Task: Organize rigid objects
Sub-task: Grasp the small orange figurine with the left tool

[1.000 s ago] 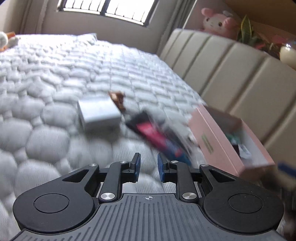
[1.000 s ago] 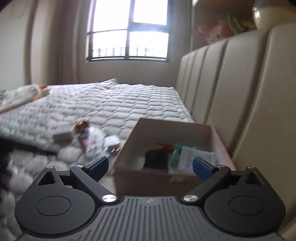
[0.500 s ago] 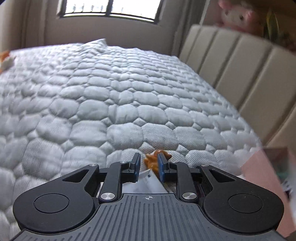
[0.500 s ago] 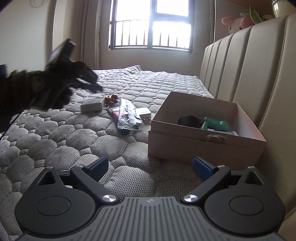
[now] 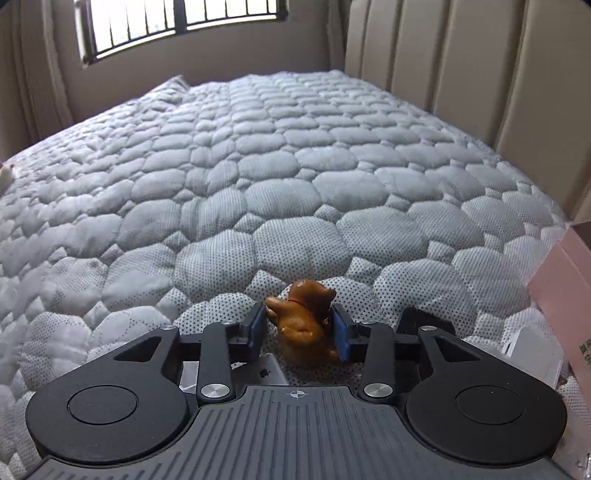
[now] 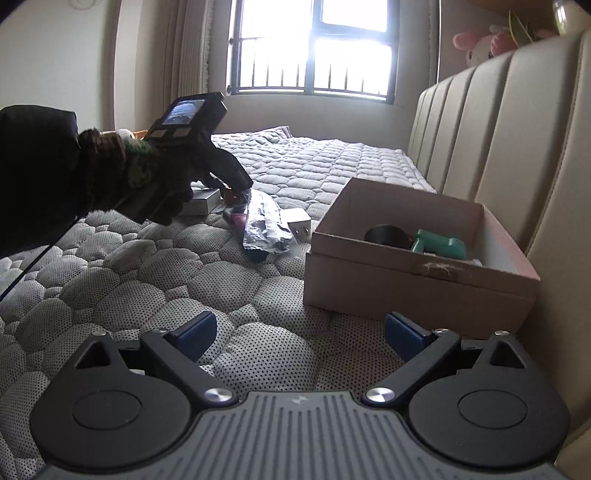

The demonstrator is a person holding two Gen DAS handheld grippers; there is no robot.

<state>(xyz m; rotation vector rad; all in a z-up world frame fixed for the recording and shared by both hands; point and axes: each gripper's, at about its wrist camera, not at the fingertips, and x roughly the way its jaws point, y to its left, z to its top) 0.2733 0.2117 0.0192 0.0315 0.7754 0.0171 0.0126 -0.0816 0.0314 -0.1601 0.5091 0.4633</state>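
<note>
Bedroom scene, seen from two handheld grippers over a grey quilted mattress.

Left wrist view: left gripper angled down at the bed, jaws just opened to a middling width, a small brown animal figurine standing upright between the blue pads. Left pad just beside the figurine's snout, right pad against or right next to its flank — pressing contact impossible to confirm. Edge of a white box visible under the gripper, just behind the figurine. At far right, a white plug adapter and the pink wall of a cardboard box. Beige padded headboard along the right, barred window at the far end.

Right wrist view: right gripper held low above the bed, jaws spread wide, nothing between them. Ahead to the right, the open cardboard box against the headboard, holding a black round item and a green object. To the left, a gloved hand holding the left gripper, its tip down among a small cluster on the mattress — the white box, a silvery foil packet, a pink-red item and the white plug adapter. Pink plush toy on the ledge above the headboard.
</note>
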